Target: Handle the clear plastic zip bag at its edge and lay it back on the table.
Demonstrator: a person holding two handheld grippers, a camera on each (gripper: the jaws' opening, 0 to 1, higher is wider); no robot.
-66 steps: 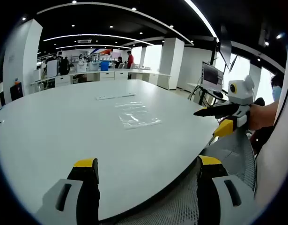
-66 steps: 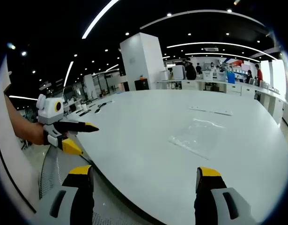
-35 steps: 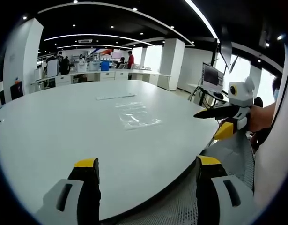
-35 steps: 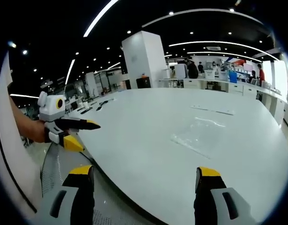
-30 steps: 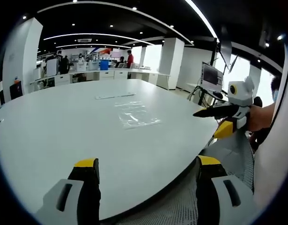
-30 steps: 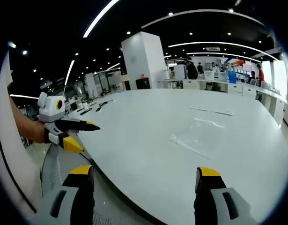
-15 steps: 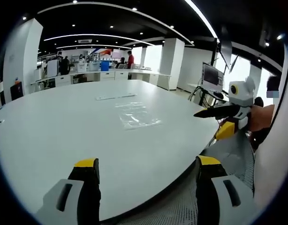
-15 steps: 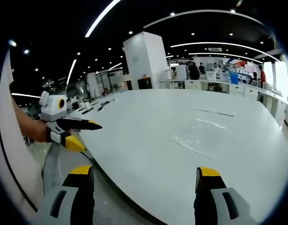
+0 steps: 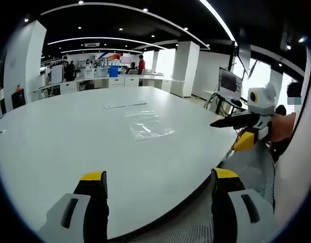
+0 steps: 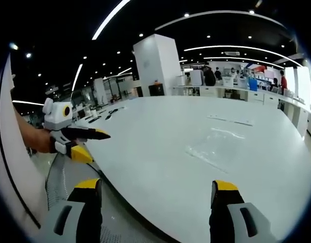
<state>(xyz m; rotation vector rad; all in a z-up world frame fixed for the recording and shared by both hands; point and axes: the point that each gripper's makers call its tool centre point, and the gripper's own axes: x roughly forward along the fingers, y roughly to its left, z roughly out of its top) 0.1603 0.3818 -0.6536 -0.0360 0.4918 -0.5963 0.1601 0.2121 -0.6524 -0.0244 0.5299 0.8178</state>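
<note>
Two tools are up and both are wide open, nothing between the jaws of either. The left tool (image 9: 154, 177) hangs at the near edge of the big white desk (image 9: 59, 136), its yellow-tipped jaws spread apart over the rim. The right tool (image 10: 153, 185) sits at the same edge, jaws just as far apart.

Out on the desk, the clear plastic zip bag (image 9: 149, 125) lies flat, well apart from both tools, nothing touching it. From the right gripper view the bag (image 10: 212, 147) shows as a faint, glossy sheet toward the right of the desk top. Just beyond it lies a thin white strip (image 9: 125, 104), near the bag's far end.

Each tool turns up in the other's view, held in a hand (image 9: 281, 127) at the desk edge, its dark jaws parted and pointing in over the surface. Far back, white counters (image 9: 120, 81) and a few people stand under the ceiling lights.
</note>
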